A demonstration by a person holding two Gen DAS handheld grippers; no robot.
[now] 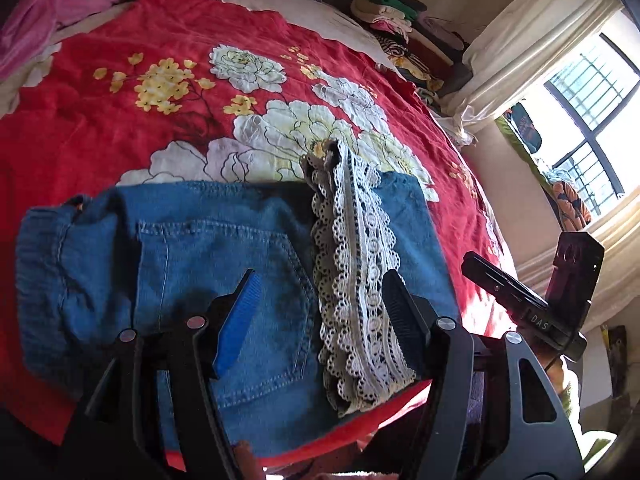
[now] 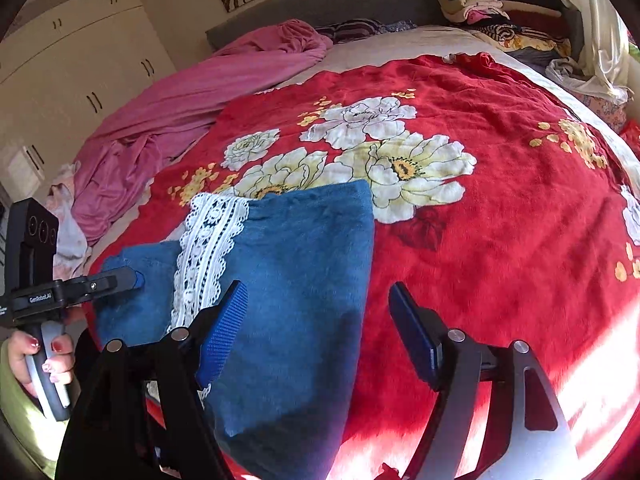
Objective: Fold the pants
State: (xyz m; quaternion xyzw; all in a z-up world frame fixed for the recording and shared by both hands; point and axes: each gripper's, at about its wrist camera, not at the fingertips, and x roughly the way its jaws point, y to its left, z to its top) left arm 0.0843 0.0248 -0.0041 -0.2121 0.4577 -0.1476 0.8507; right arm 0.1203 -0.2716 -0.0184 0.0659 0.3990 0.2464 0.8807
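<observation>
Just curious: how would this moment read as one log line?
task: fold pants | pants: folded on bed | left tool: open | right tool: open, holding nothing

Folded pants [image 1: 224,264] on blanket [image 1: 100,128]

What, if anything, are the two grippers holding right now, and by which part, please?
Nothing is held. The left gripper and the right gripper both hover with jaws open over the folded denim pants on the red blanket.
</observation>
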